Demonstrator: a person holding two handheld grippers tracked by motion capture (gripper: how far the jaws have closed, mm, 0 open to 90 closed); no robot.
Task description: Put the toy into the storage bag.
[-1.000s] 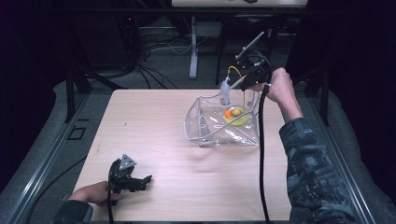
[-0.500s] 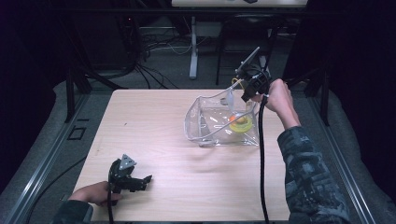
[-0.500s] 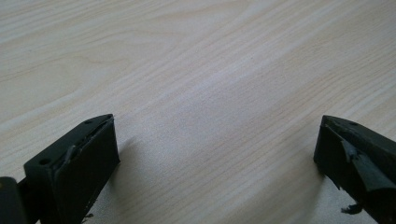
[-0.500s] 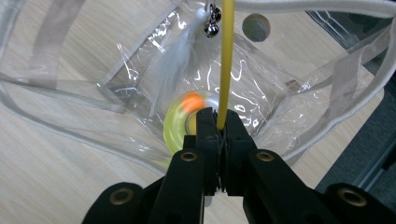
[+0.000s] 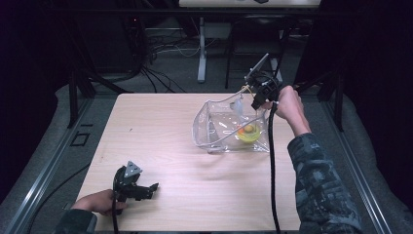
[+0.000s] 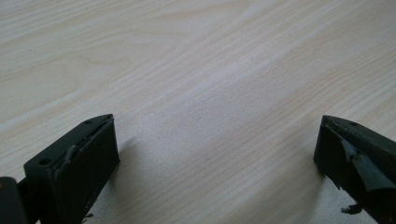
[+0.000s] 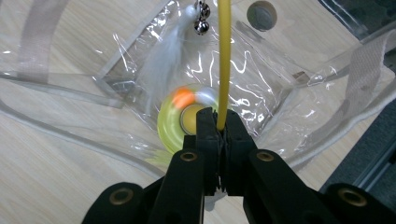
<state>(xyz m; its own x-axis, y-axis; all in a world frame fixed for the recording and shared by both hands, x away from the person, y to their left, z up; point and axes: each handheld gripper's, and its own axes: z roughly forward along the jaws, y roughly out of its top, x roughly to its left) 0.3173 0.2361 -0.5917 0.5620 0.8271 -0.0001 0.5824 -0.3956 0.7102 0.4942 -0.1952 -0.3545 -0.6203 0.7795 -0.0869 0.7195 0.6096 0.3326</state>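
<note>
Lowering the wand (image 7: 224,60) into the clear bag (image 5: 209,131) is the step you're on, by the look of it: your right gripper (image 7: 218,122) is clamped on its yellow rod, over the bag at the far right of the table (image 5: 160,122). In the right gripper view the rod runs straight away from the jaws, its long axis in line with them, and ends at a white feather (image 7: 161,65) and small bells (image 7: 201,23). That tufted end points down toward the bag's mouth; whether it is already inside the clear plastic is hard to tell. A yellow ring toy (image 7: 175,122) lies at the bag's bottom. Next, you'd want to sink the rod until the feather is inside, then let go. Your left gripper (image 5: 146,189) rests at the near left, jaws spread and empty.
</note>
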